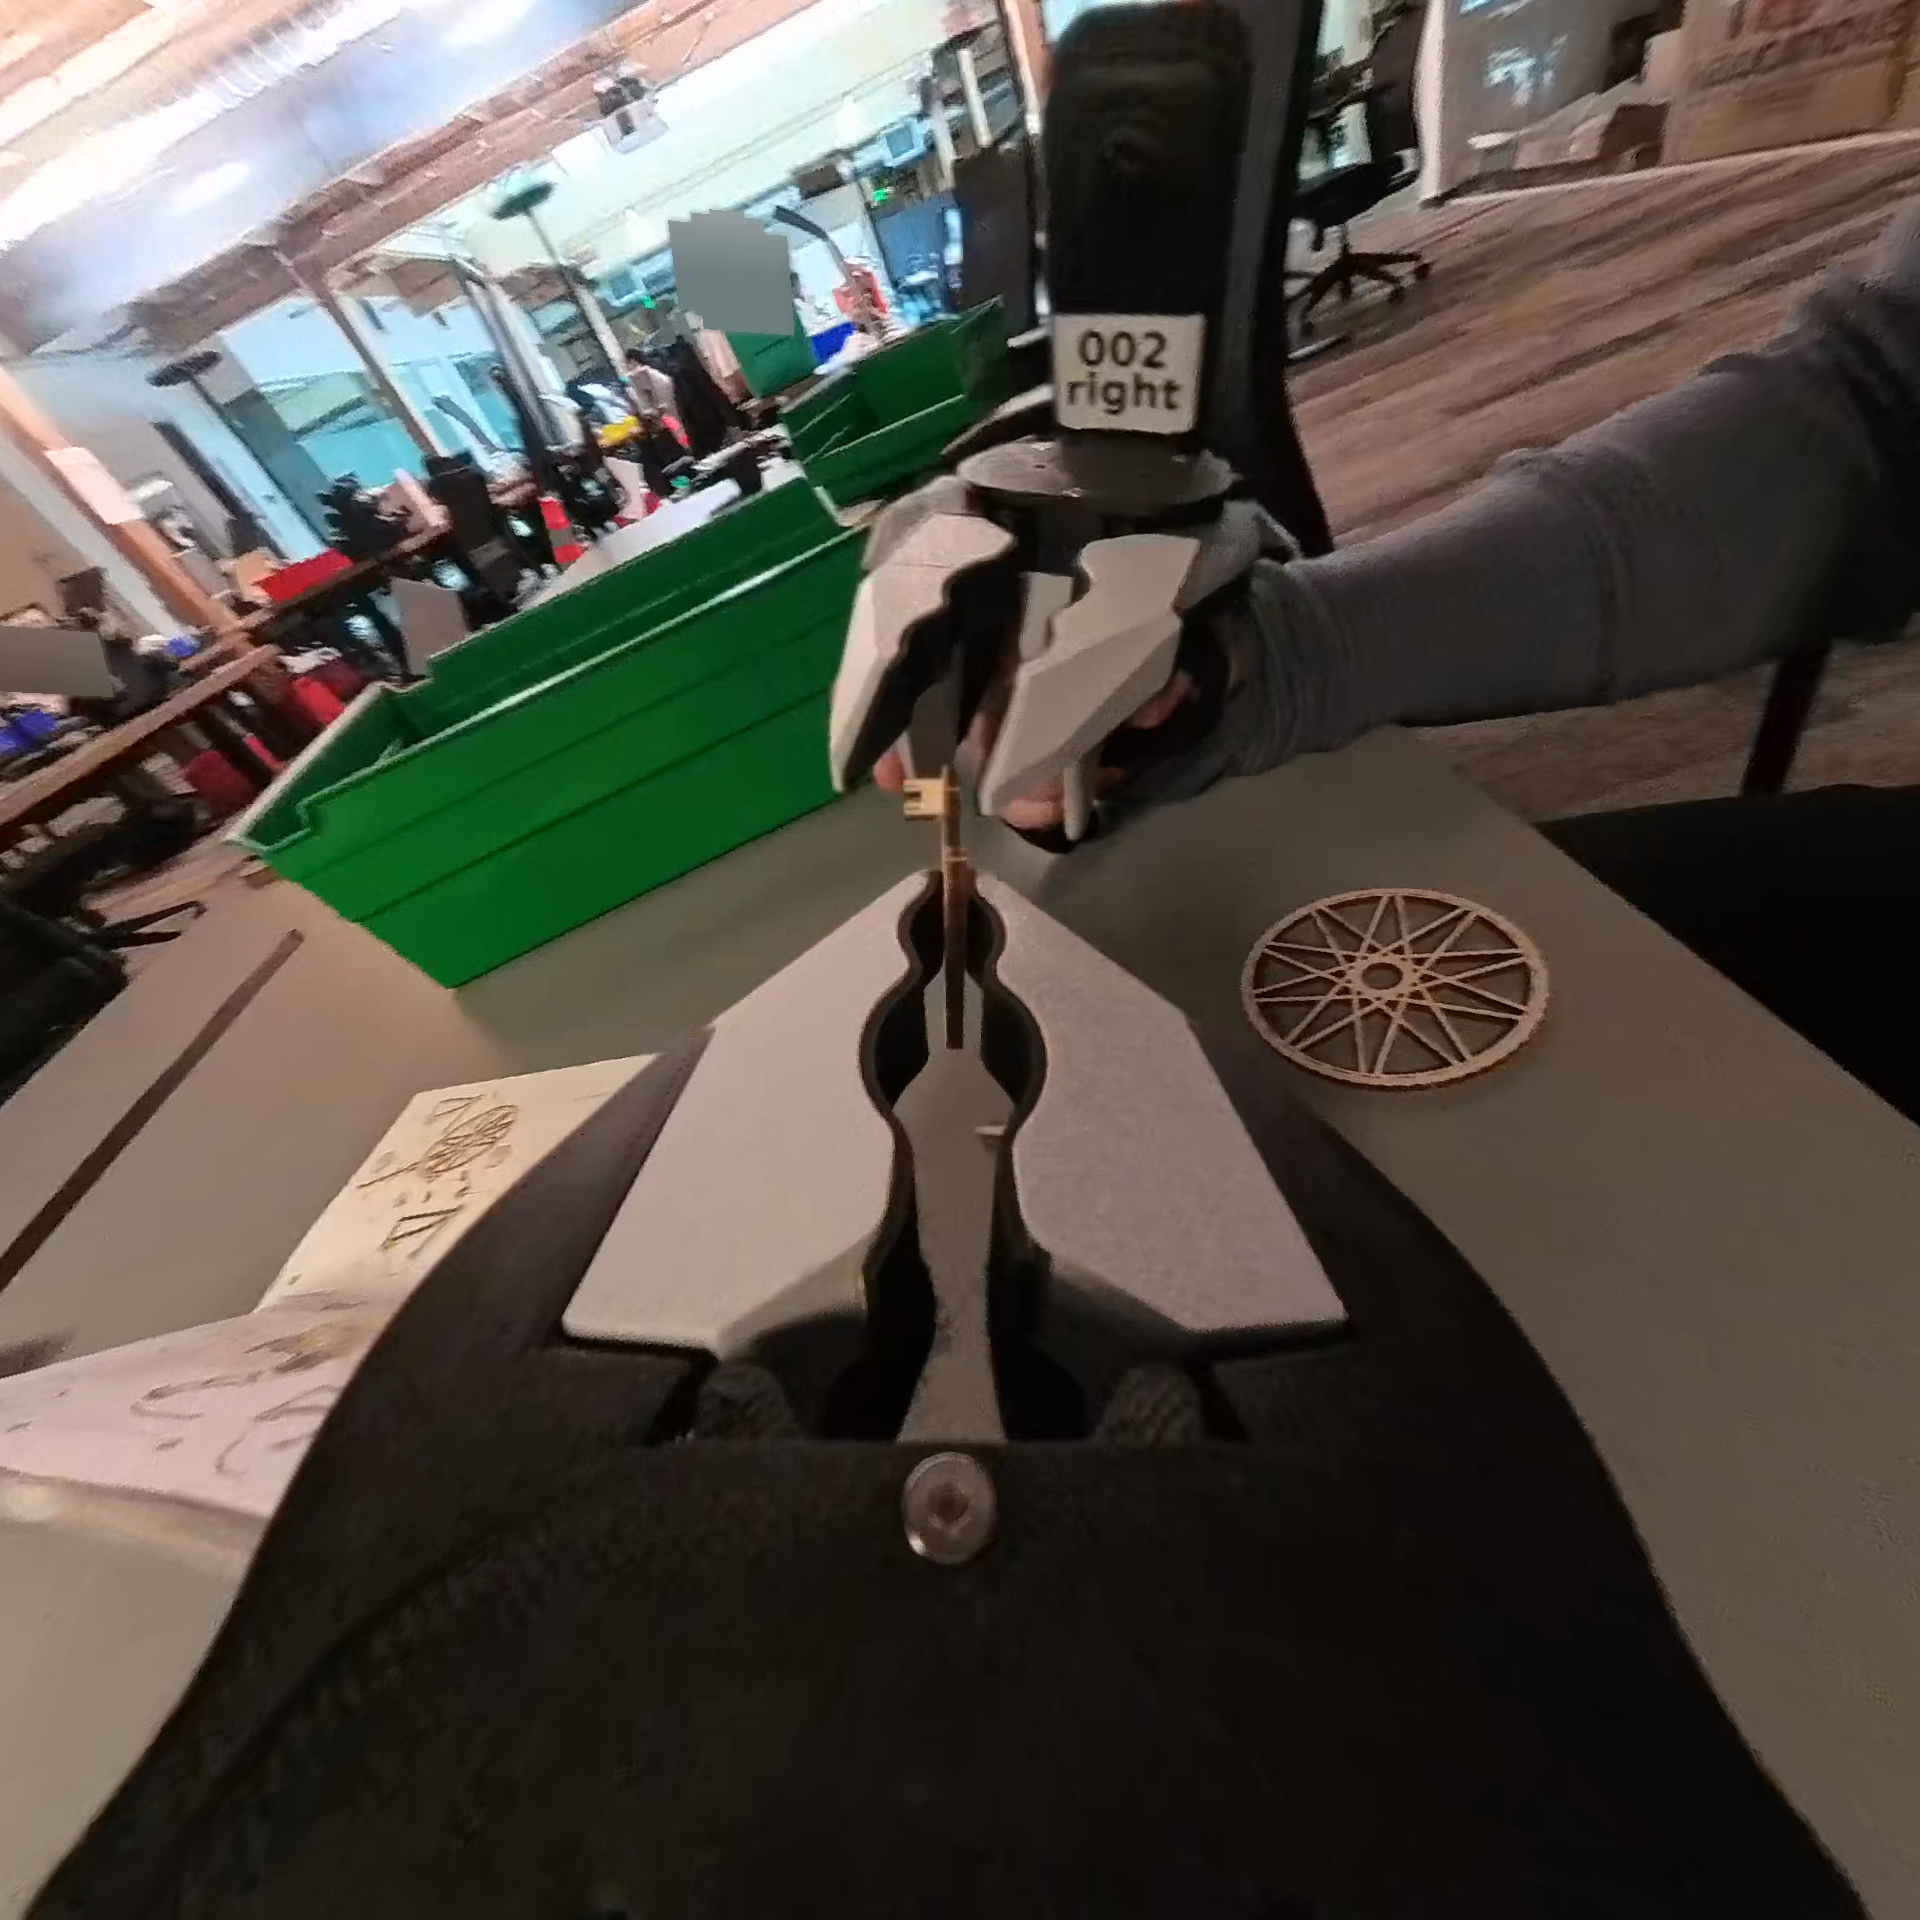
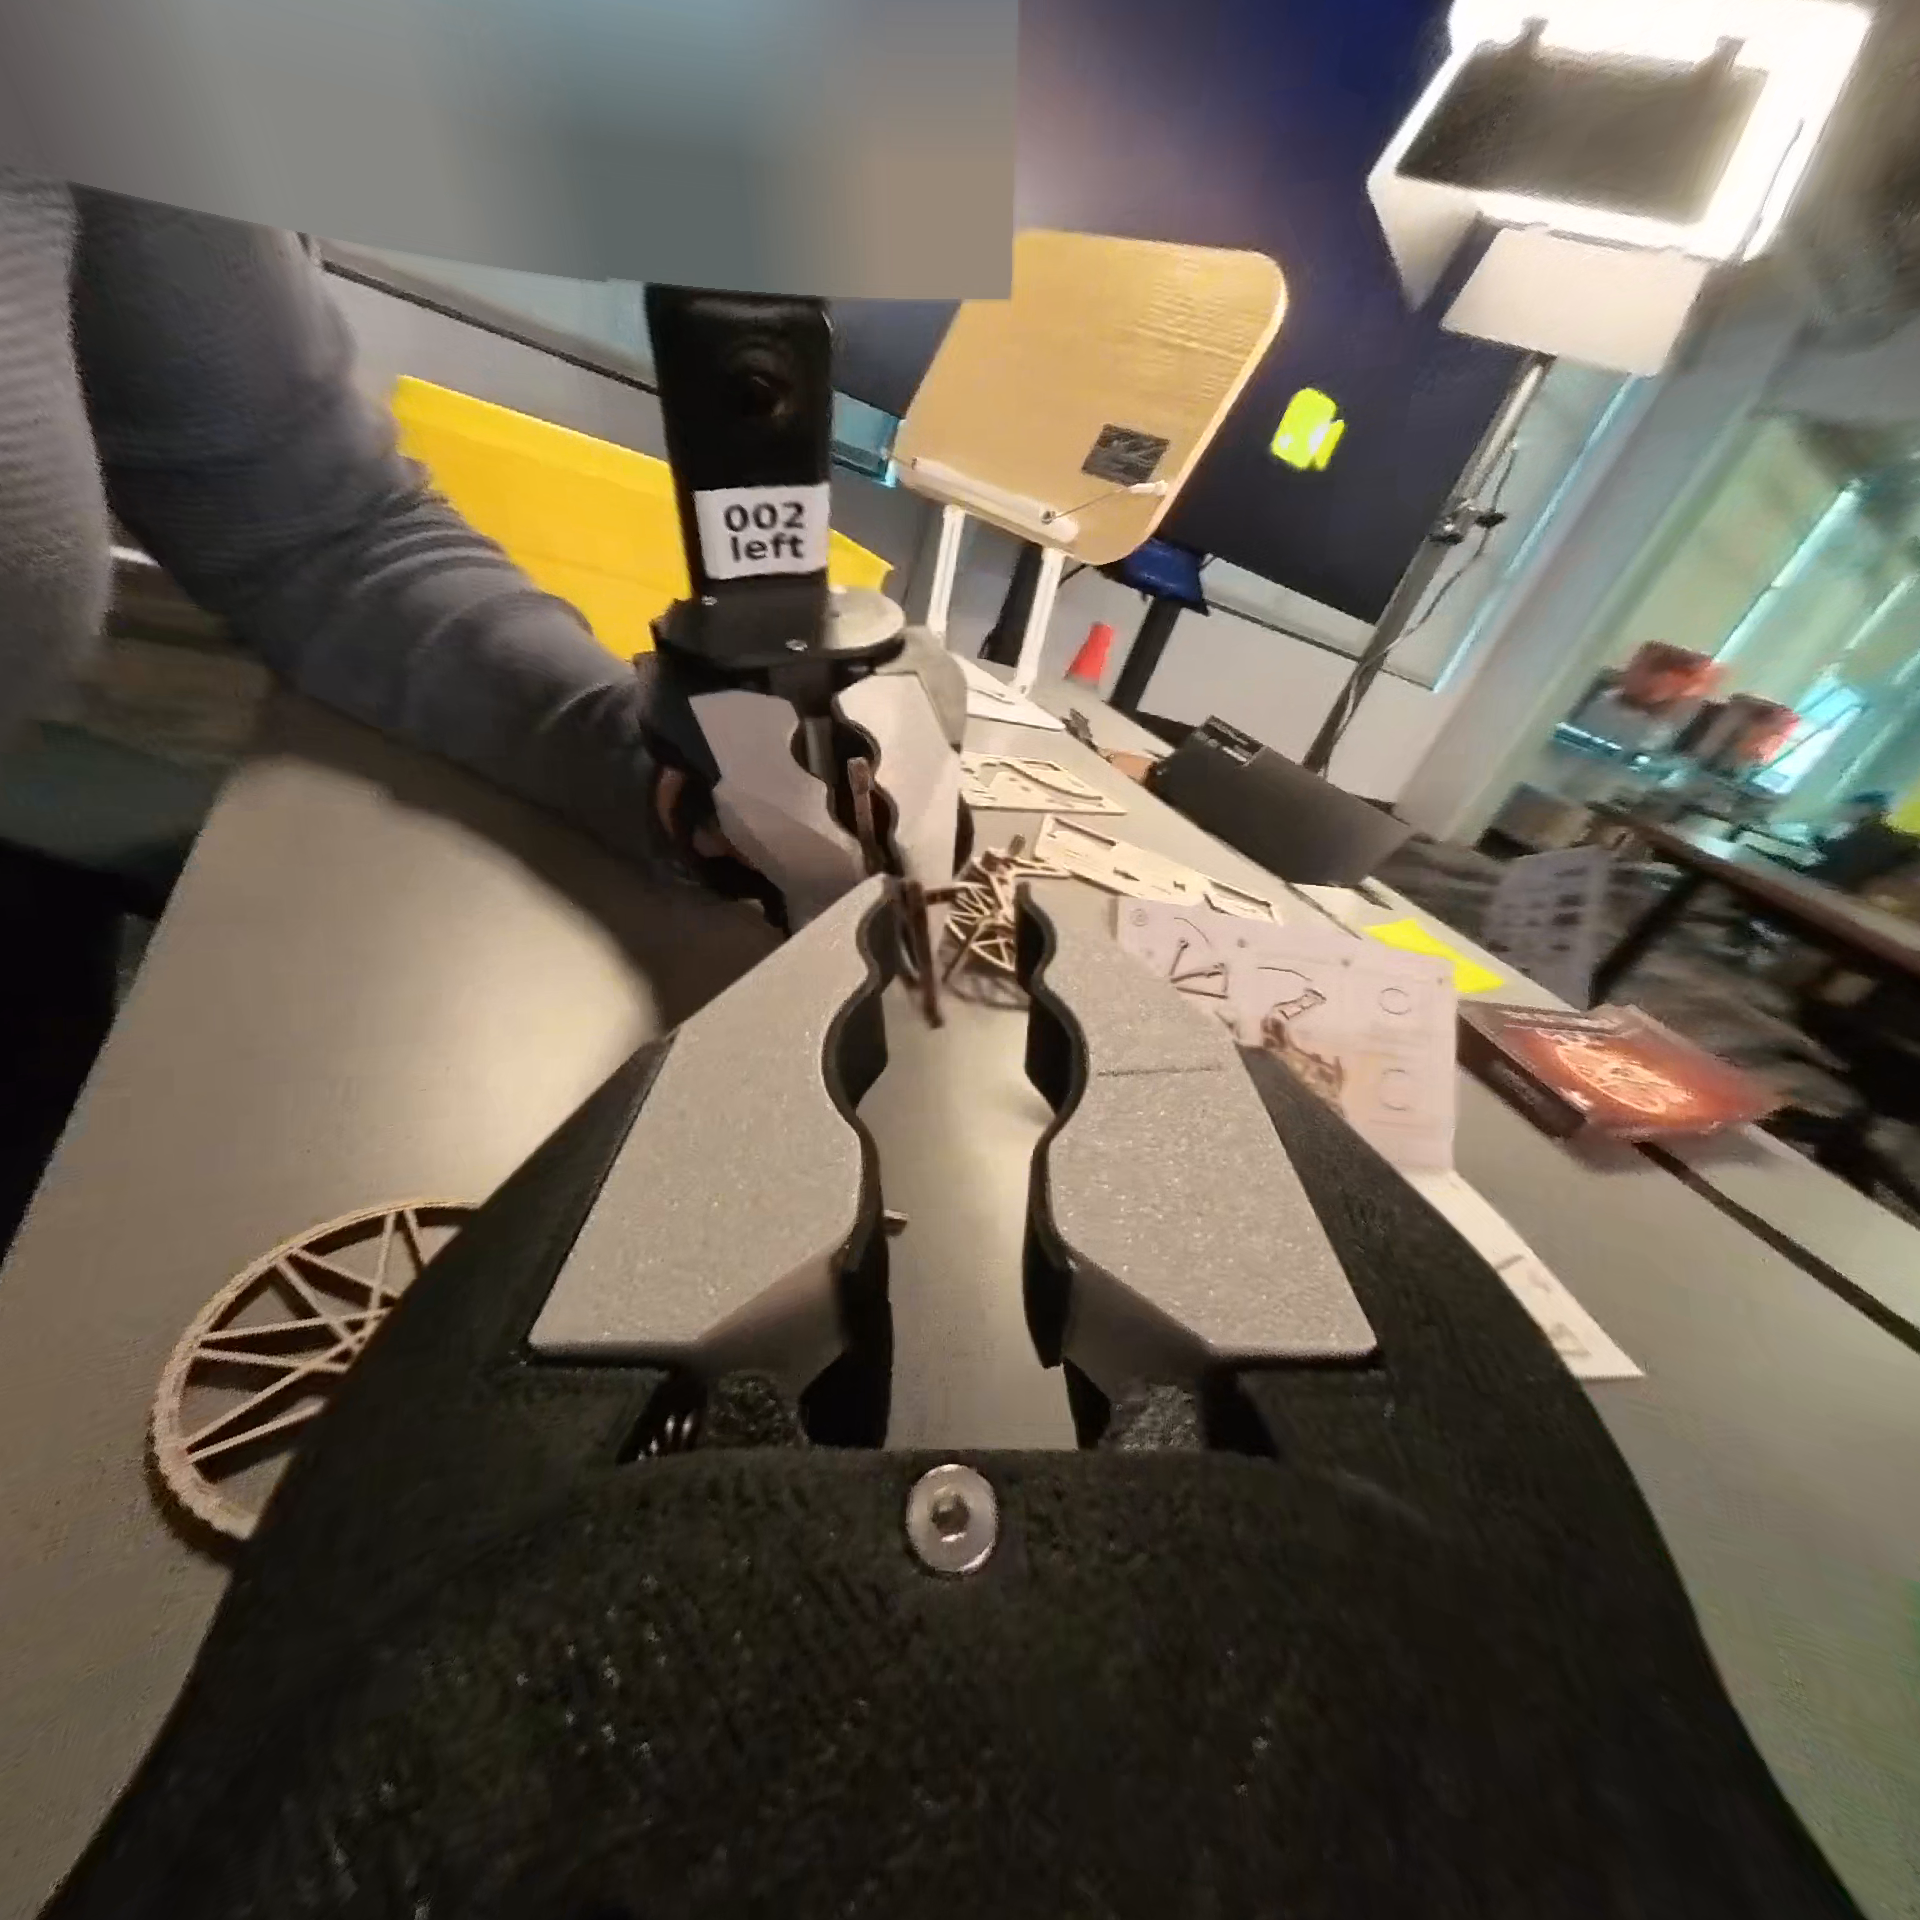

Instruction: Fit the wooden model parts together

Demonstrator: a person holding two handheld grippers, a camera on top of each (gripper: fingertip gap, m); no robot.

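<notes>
The left gripper (image 1: 956, 904) pinches a thin, flat laser-cut wooden strip (image 1: 951, 925) edge-on between its wavy grey fingertips; the right gripper (image 2: 951, 914) gapes apart opposite. A round spoked wooden wheel (image 1: 1394, 985) lies flat on the smooth grey table (image 1: 1558, 1247)

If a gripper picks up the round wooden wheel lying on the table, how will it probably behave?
The wheel looks thin and flat, so it is probably light and hard to get fingers under. Its spokes are fine cut-out lattice, so they may snap under a hard squeeze. Lying flat on the table, it should not roll.
</notes>
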